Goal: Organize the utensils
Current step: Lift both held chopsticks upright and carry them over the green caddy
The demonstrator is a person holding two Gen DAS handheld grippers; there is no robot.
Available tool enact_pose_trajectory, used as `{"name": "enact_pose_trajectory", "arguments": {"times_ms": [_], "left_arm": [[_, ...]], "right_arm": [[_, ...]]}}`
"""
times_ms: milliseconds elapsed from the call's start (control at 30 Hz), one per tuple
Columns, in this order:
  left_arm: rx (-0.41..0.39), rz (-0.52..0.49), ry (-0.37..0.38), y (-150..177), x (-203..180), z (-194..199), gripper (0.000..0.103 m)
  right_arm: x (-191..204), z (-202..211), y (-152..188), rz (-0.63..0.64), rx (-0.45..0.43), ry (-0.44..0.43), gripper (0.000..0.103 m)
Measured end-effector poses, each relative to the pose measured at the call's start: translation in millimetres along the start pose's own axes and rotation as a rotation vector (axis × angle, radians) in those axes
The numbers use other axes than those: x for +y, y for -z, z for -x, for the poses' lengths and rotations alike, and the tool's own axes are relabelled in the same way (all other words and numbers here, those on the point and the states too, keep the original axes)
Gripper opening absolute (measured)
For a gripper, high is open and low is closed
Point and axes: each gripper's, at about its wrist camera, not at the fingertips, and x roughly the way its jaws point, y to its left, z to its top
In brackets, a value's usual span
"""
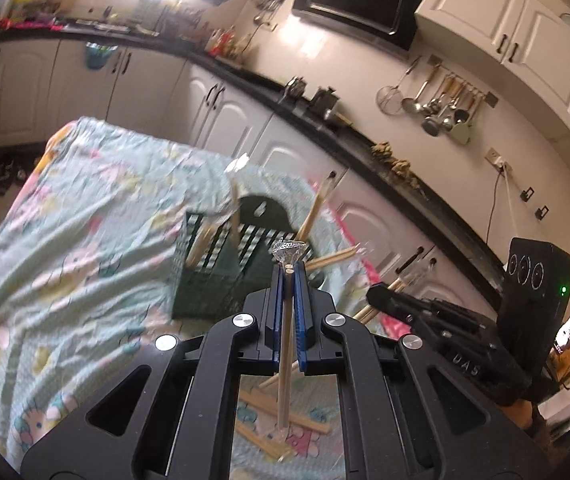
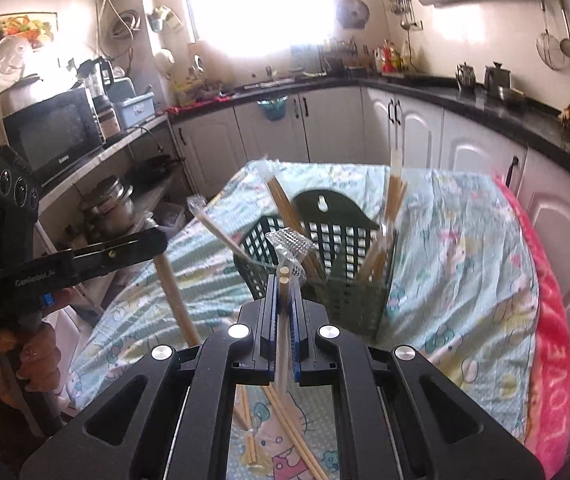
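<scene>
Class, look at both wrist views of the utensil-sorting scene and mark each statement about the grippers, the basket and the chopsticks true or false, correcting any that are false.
1. The left gripper is shut on a wrapped pair of chopsticks. True.
2. The right gripper is open and holds nothing. False: it is shut on a wrapped chopstick pair.
3. The green basket already has chopsticks standing in it. True.
4. The basket is red. False: it is dark green.
5. Loose chopsticks lie on the patterned cloth below the grippers. True.
6. The basket stands on bare wood. False: it stands on the patterned cloth.
</scene>
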Motion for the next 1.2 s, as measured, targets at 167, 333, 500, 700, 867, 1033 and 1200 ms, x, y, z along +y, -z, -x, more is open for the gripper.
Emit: {"name": "enact_pose_trajectory", "arguments": {"times_ms": [167, 333, 500, 700, 867, 1033, 1200], "left_arm": [[-0.047, -0.042, 0.010, -21, -17, 4, 0.003], [-0.119, -0.091, 0.005, -51, -33, 12, 0.003], [-0.184, -0.134, -0.003, -77, -48, 18, 0.003], [-0.230, -0.152, -0.024, -99, -57, 16, 0.003], [-0.263, -0.161, -0.051, -111, -58, 10, 0.003], [-0.286, -0.171, -0.107, -120, -55, -5, 0.003], [-0.284, -0.148, -0.145, -121, -41, -24, 0.003]], "right_arm": [[6, 13, -16, 0.023, -0.049, 0.005, 0.006], [7, 29, -41, 0.040, -0.117, 0.014, 0.006], [8, 44, -65, 0.058, -0.182, 0.030, 0.006], [7, 53, -93, 0.093, -0.255, 0.071, 0.006], [3, 51, -107, 0.109, -0.288, 0.098, 0.006], [-8, 43, -116, 0.094, -0.312, 0.108, 0.006], [-23, 30, -120, 0.066, -0.312, 0.114, 0.006]]}}
